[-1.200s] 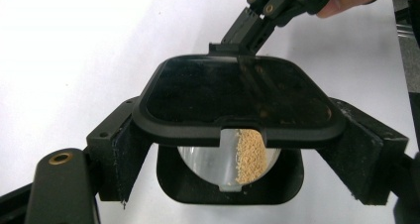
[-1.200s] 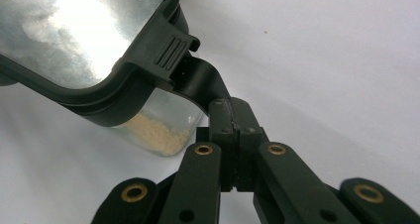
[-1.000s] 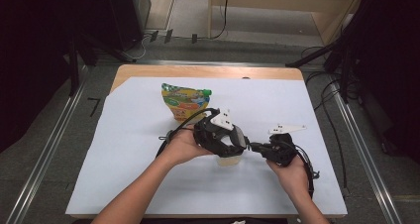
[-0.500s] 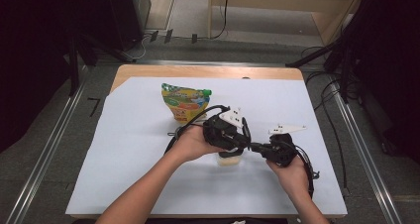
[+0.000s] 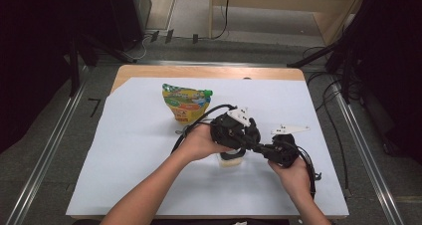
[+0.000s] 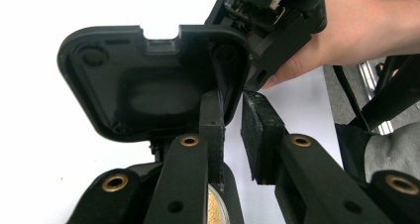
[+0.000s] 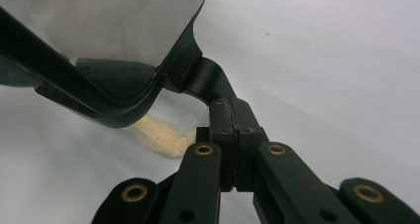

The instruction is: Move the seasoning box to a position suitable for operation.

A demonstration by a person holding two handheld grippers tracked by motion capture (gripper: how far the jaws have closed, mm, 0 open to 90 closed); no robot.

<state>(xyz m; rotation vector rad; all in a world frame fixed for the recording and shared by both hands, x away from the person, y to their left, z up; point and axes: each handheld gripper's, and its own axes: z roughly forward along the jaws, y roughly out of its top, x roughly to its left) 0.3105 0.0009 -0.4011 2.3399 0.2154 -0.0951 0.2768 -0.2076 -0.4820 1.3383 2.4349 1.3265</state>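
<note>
Black plastic lid point(image 6: 148, 85), hinged, raised above a clear small container point(image 5: 231, 160) holding pale yellow granules point(image 7: 163, 135). Underside of the lid faces the left gripper view: rounded-rectangular, shallow moulded recess at centre, notch with a latch along its far edge.

Container sits on the white sheet point(image 5: 124, 150) covering the table, near the front middle, just in front of the colourful stand-up pouch point(image 5: 185, 101) with its green cap. Taking the container as landmark: left gripper point(image 6: 232, 130) directly over it, right gripper point(image 7: 232, 130) just to its right.

Right gripper's jaws are clenched on the lid's black tab point(image 7: 210, 83) at the hinge side. Left gripper's jaws stand slightly parted at the lid's edge, a gap visible between the pads point(image 6: 257, 135).

Right hand point(image 6: 356, 30) seen beyond the lid in the left gripper view.
</note>
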